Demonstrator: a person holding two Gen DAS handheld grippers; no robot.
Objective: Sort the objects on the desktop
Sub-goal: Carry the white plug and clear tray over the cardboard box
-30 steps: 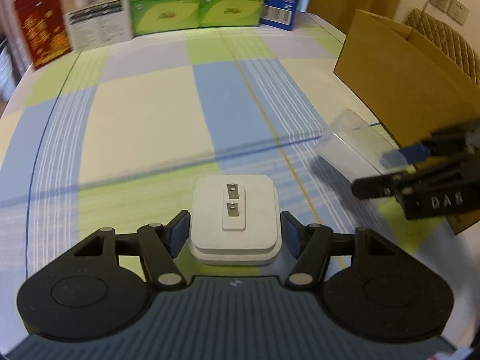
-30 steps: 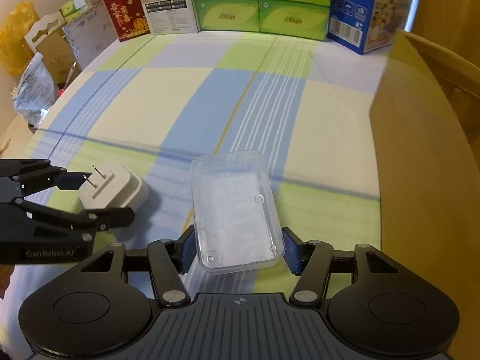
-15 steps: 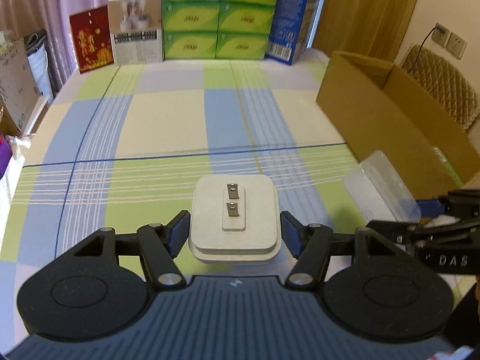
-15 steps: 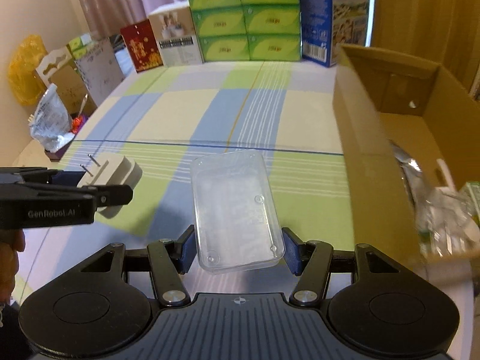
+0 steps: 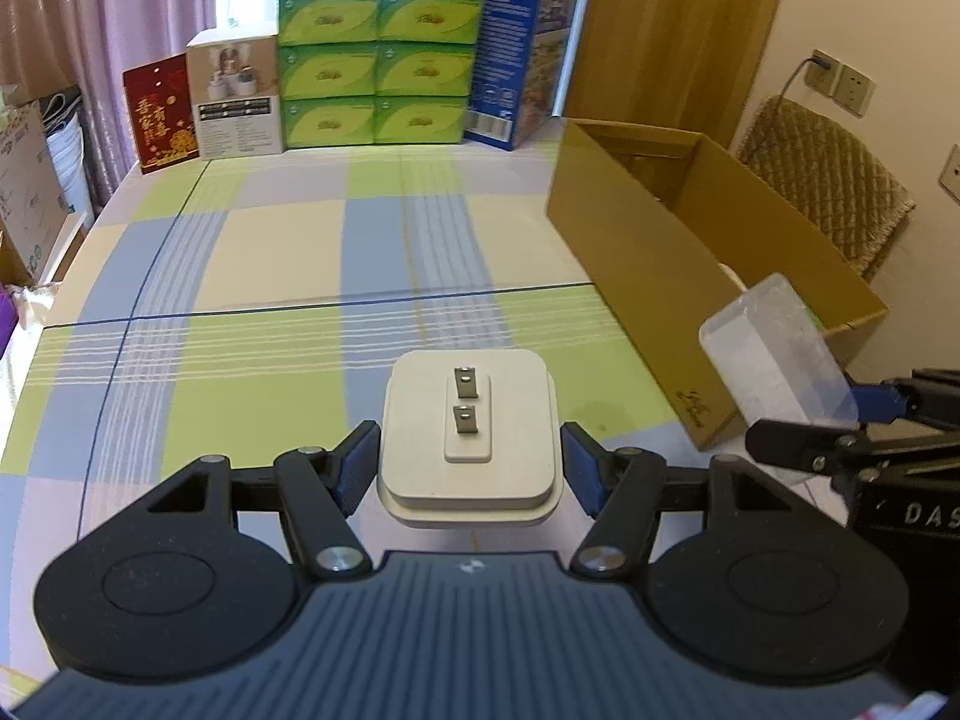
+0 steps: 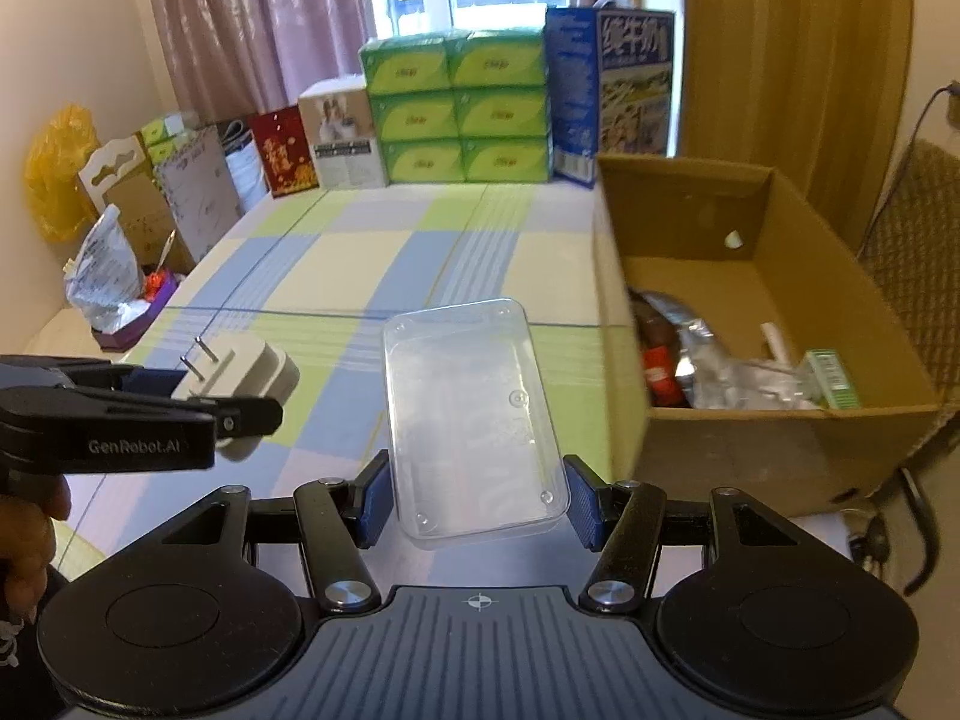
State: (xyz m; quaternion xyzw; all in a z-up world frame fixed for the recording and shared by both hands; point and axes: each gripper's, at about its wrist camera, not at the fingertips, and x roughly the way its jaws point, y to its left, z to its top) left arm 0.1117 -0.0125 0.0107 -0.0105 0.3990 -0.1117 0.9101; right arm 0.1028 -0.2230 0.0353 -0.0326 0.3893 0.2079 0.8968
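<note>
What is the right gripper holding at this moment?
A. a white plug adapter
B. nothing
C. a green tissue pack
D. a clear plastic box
D: the right gripper is shut on the clear plastic box, held above the bed beside the cardboard box; the white plug adapter is in the left gripper.

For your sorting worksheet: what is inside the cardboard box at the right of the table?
The right wrist view shows the cardboard box holding a crumpled silver bag, a red packet, a small green carton and clear wrapping. Its near wall hides whatever lies below.
</note>
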